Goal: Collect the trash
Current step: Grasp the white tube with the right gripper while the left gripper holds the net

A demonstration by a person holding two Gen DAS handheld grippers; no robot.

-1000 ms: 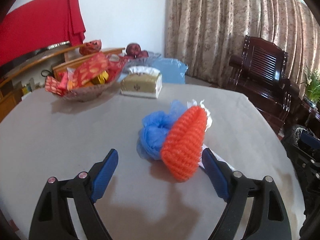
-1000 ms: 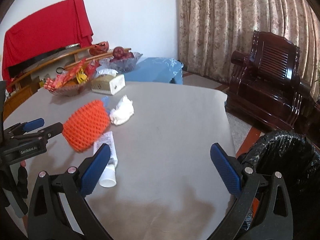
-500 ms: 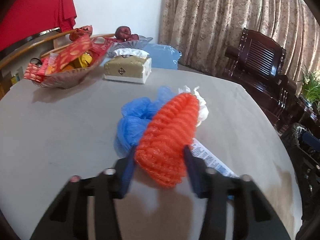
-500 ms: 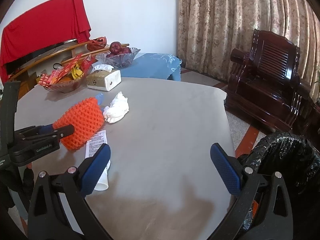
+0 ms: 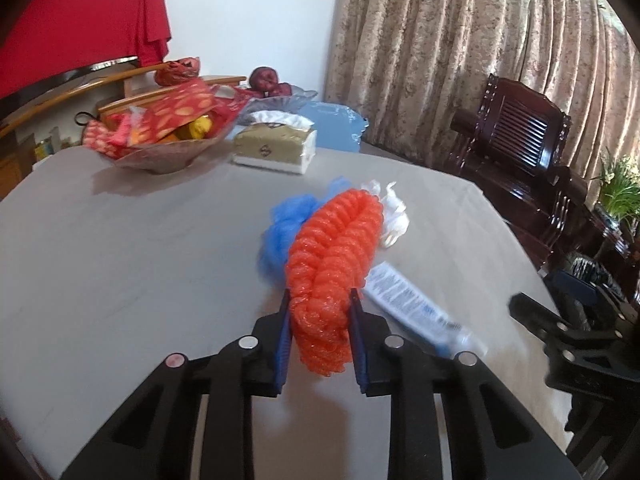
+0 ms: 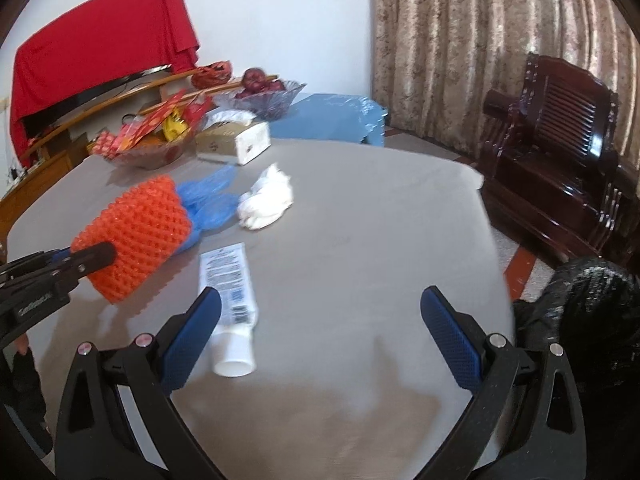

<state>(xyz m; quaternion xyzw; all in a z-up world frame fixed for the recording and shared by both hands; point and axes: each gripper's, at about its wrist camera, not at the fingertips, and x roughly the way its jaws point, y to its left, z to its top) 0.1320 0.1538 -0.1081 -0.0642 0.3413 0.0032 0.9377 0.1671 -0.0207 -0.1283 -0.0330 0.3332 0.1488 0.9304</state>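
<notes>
An orange foam net (image 5: 336, 256) lies on the grey table (image 5: 140, 260). My left gripper (image 5: 320, 300) is closing its jaws on the net's near end, and both blue pads press into it. Behind it sit a crumpled blue plastic bag (image 5: 280, 228) and a white tissue wad (image 5: 394, 216). A white tube (image 6: 230, 280) lies to the right of the net, its cap toward me. My right gripper (image 6: 320, 294) stands open just above the table with nothing between its fingers; its left finger sits beside the tube's cap end. The right wrist view also shows the net (image 6: 140, 232) with the left gripper (image 6: 92, 258) on it.
A black trash bag (image 6: 588, 312) stands off the table's right edge. At the back of the table are a snack bowl (image 5: 160, 136) and a tissue box (image 5: 276, 144), with a fruit bowl (image 6: 260, 96) behind them. A dark wooden armchair (image 6: 560, 140) stands by the curtain.
My left gripper went from wide open to closed around the orange net, squeezing it narrower. The right gripper drifted closer to the tube, still open.
</notes>
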